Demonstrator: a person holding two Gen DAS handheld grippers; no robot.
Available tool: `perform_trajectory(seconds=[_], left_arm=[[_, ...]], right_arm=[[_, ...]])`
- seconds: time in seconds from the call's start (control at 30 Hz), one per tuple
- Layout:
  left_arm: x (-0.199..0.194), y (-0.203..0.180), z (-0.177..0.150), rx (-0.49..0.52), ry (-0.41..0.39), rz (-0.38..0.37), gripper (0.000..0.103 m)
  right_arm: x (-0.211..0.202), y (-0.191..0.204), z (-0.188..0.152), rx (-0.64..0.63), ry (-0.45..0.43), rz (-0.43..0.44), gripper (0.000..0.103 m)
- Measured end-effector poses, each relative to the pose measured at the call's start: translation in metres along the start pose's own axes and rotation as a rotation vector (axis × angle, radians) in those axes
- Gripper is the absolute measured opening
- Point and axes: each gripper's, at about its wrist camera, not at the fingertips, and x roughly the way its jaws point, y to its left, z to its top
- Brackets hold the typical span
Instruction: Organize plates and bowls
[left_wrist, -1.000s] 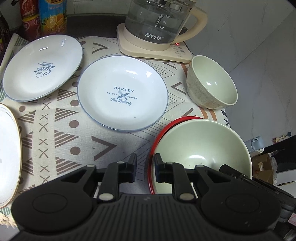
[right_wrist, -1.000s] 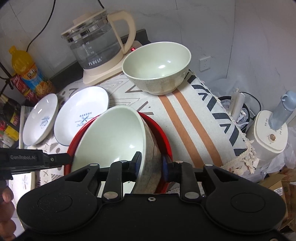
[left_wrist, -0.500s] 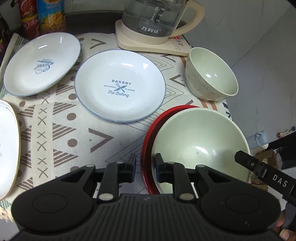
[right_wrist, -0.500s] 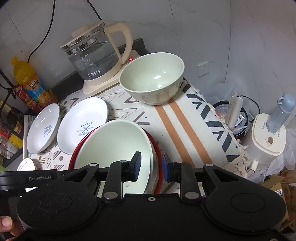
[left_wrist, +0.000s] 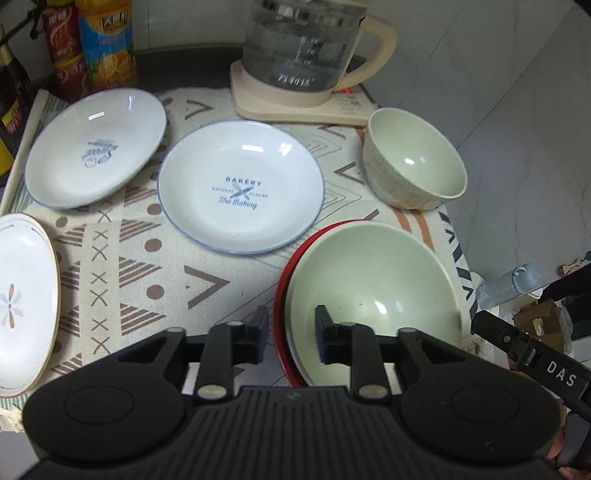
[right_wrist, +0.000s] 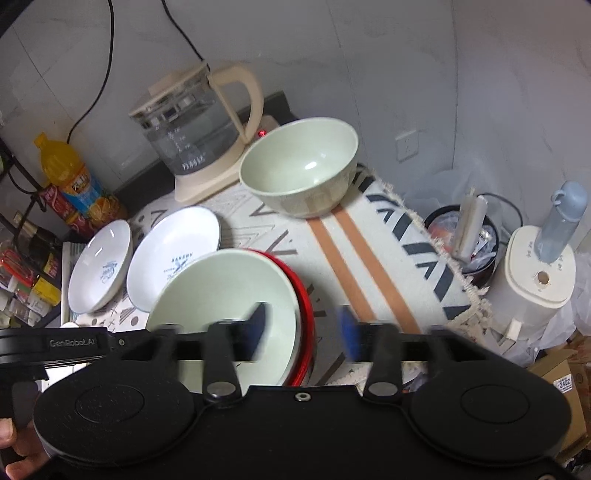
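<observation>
Crockery is spread over a tabletop (left_wrist: 110, 258) covered by a beige cloth printed with brown triangles, dots and crosses. Nearest the cameras, a large pale green bowl (left_wrist: 373, 291) sits inside a red-rimmed plate (left_wrist: 282, 291), which lies on the cloth's right side. The left hand-held gripper (left_wrist: 290, 332) straddles the near-left rims of that bowl and plate; its jaws have just been opening, and the pads stand clear of both rims, so nothing is clenched. The right hand-held gripper (right_wrist: 304, 332) is blurred, its jaws also just opened wide, with the bowl's and plate's right edge lying between the fingers but untouched by either pad. A smaller pale green speckled bowl (left_wrist: 413, 162) stands upright farther back, near the cloth's right edge. A white plate with blue rim and "BAKERY" print (left_wrist: 242, 184) lies at the centre, just behind the red-rimmed plate, and a second white blue-rimmed plate with a blue script print (left_wrist: 96, 147) lies to its left, the two close together. A white gold-rimmed dish with a flower motif (left_wrist: 26, 302) lies at the left edge. Behind them stands a glass kettle on a cream base (left_wrist: 299, 62), and an orange juice bottle (left_wrist: 107, 44) at the back left.
</observation>
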Motion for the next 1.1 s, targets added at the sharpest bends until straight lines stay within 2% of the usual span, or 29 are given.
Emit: perform_trajectory(seconds=[0.03, 0.1, 0.17, 0.23, 0.3, 0.37, 0.47, 0.67, 0.8, 0.87, 1.03, 1.1], left_arm=[[-0.003, -0.002, 0.000, 0.004, -0.007, 0.004, 0.034], [-0.011, -0.006, -0.002, 0.009, -0.022, 0.005, 0.045], [-0.019, -0.009, -0.002, 0.002, -0.040, -0.006, 0.053], [-0.028, -0.011, -0.002, -0.004, -0.067, -0.014, 0.059], [-0.035, -0.015, 0.000, 0.009, -0.087, 0.011, 0.067], [-0.039, -0.017, 0.001, 0.018, -0.099, 0.028, 0.069], [-0.042, -0.018, 0.008, 0.013, -0.105, 0.040, 0.069], [-0.045, -0.025, 0.021, 0.045, -0.122, 0.055, 0.069], [-0.045, -0.030, 0.031, 0.019, -0.136, 0.039, 0.069], [-0.042, -0.035, 0.036, 0.027, -0.137, 0.035, 0.069], [-0.029, -0.043, 0.049, 0.032, -0.126, 0.022, 0.069], [-0.023, -0.046, 0.055, 0.032, -0.122, 0.017, 0.069]], right_arm=[[-0.004, -0.001, 0.000, 0.000, -0.022, -0.013, 0.073], [-0.013, -0.004, 0.001, 0.001, -0.070, -0.044, 0.084], [-0.021, -0.008, 0.006, 0.001, -0.111, -0.052, 0.087], [-0.031, -0.012, 0.016, 0.010, -0.160, -0.053, 0.102], [-0.043, -0.017, 0.030, 0.019, -0.219, -0.054, 0.103], [-0.051, -0.023, 0.045, 0.019, -0.267, -0.039, 0.103], [-0.050, -0.033, 0.064, 0.007, -0.280, -0.024, 0.103], [-0.039, -0.048, 0.095, 0.014, -0.260, -0.079, 0.103], [-0.044, -0.058, 0.104, 0.074, -0.246, -0.016, 0.103], [-0.040, -0.058, 0.109, 0.060, -0.234, 0.007, 0.103], [-0.023, -0.049, 0.124, -0.015, -0.211, -0.038, 0.103], [-0.016, -0.048, 0.128, -0.034, -0.189, -0.014, 0.103]])
